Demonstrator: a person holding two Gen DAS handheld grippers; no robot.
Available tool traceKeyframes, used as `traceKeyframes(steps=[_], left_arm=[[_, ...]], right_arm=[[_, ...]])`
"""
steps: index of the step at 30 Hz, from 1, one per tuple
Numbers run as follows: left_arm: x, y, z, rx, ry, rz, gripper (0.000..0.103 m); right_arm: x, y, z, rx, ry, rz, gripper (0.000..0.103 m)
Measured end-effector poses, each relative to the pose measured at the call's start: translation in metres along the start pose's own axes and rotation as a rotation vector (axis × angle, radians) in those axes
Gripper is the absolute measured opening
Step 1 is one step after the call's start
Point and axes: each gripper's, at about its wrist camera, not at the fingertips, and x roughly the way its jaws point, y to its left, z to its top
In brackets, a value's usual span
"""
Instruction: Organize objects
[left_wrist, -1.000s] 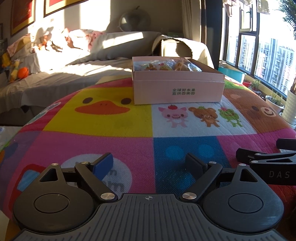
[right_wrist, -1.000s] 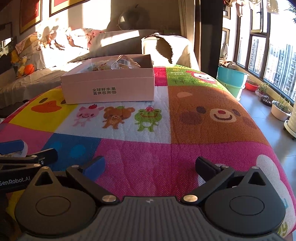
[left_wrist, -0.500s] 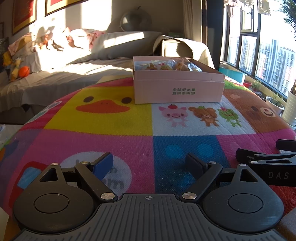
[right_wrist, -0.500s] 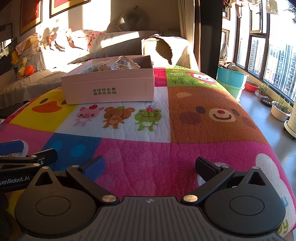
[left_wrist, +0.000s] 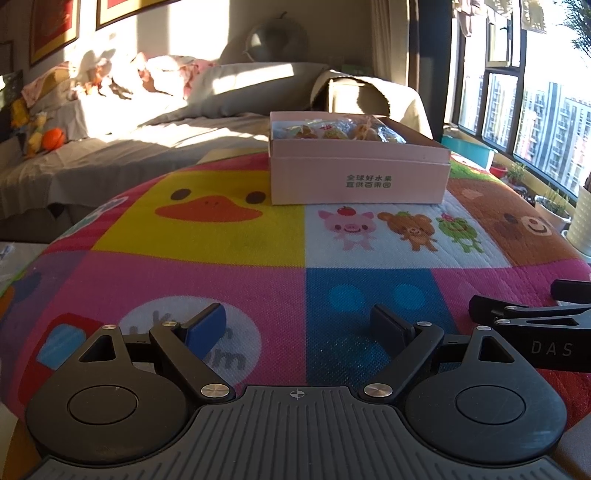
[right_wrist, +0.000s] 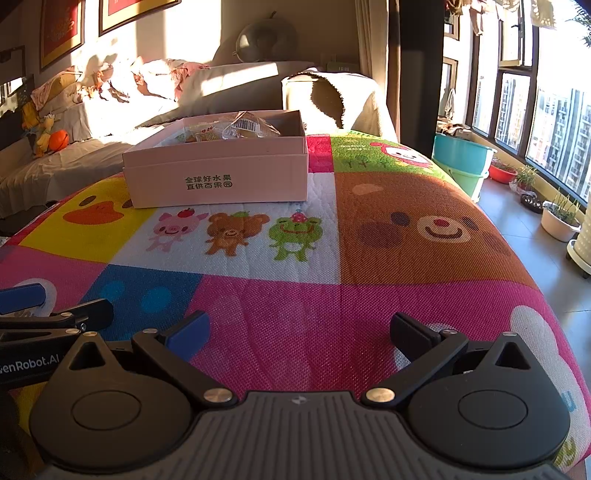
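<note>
A pink cardboard box (left_wrist: 358, 179) (right_wrist: 218, 181) with printed characters stands on the far part of a colourful cartoon mat (left_wrist: 229, 266) (right_wrist: 406, 236). Several wrapped snack packets (left_wrist: 332, 131) (right_wrist: 236, 127) lie inside it. My left gripper (left_wrist: 297, 326) hovers low over the mat's near edge, open and empty, well short of the box. My right gripper (right_wrist: 297, 332) is beside it to the right, also open and empty. Each gripper shows at the edge of the other's view: the right one (left_wrist: 532, 325), the left one (right_wrist: 48, 317).
A sofa (left_wrist: 122, 133) with cushions and soft toys runs behind the mat. To the right are windows, teal tubs (right_wrist: 461, 162) and potted plants (right_wrist: 557, 218) on the floor. The mat's right edge drops to the tiled floor.
Both views have barely shifted; the grippers stay open and low over the mat, with the box in the same place.
</note>
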Motion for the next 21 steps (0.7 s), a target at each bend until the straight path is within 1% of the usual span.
traceKeyframes(steps=[21], left_arm=[[0.0005, 0.0021, 0.0009, -0.006, 0.0, -0.003, 0.091]], right_arm=[[-0.0001, 0.0, 0.0005, 0.0, 0.0, 0.0, 0.103]])
